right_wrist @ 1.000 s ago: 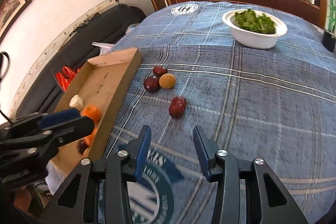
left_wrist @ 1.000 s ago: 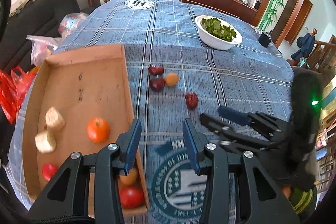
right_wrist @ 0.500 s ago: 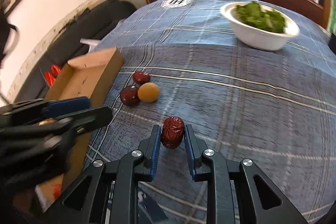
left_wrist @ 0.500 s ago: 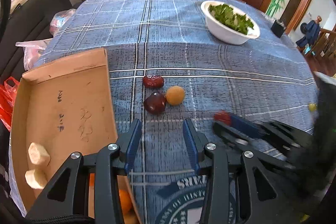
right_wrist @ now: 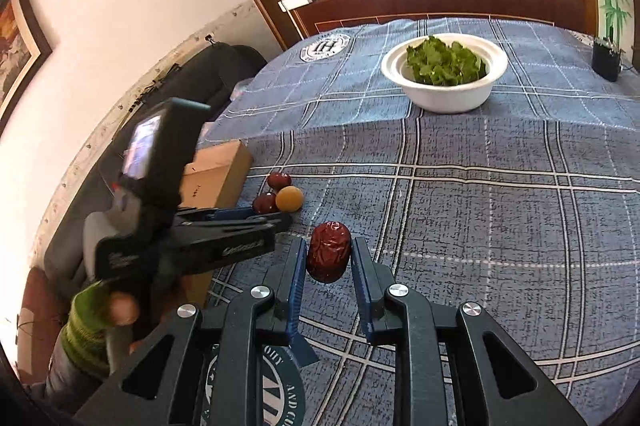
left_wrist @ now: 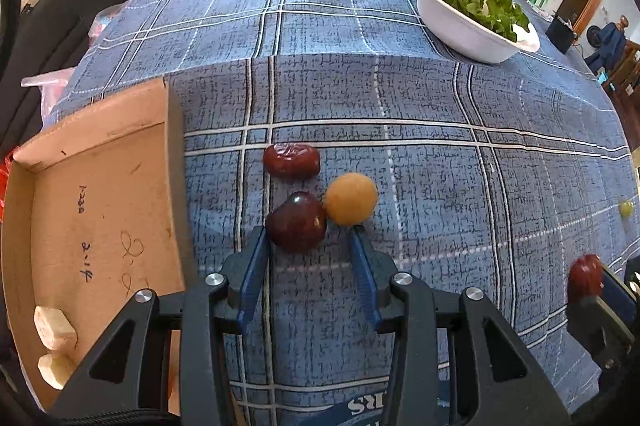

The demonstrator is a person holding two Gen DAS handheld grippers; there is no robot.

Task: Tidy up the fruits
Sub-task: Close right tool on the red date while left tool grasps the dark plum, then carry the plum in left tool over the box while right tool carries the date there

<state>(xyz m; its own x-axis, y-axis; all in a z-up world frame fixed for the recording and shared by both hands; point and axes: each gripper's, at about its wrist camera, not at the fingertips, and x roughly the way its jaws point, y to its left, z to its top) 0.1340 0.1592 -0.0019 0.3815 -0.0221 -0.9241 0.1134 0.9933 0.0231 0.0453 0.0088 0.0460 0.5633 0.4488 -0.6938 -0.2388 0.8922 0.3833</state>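
Note:
My left gripper point(left_wrist: 308, 238) is open and pointing steeply down. A dark red plum point(left_wrist: 296, 222) lies on the cloth right at its fingertips, and no pad presses on it. A yellow-orange round fruit point(left_wrist: 351, 199) touches the plum, and a wrinkled red date point(left_wrist: 292, 160) lies just behind them. The cardboard tray point(left_wrist: 100, 154) sits to the left. My right gripper point(right_wrist: 329, 246) is shut on another red date point(right_wrist: 329, 252), held above the blue checked cloth. The right wrist view also shows the left gripper point(right_wrist: 272, 217) beside the three fruits point(right_wrist: 289, 198).
A white bowl of greens point(left_wrist: 476, 10) stands at the back right. Pale chunks point(left_wrist: 54, 322) lie in the tray's near corner. A small yellow-green fruit point(left_wrist: 626, 208) sits near the right table edge, with a black box point(right_wrist: 606, 60) at the far right. A dark sofa lies left of the table.
My left gripper has moved forward and down to the three fruits. My right gripper has shut on the lone red date and lifted it off the cloth.

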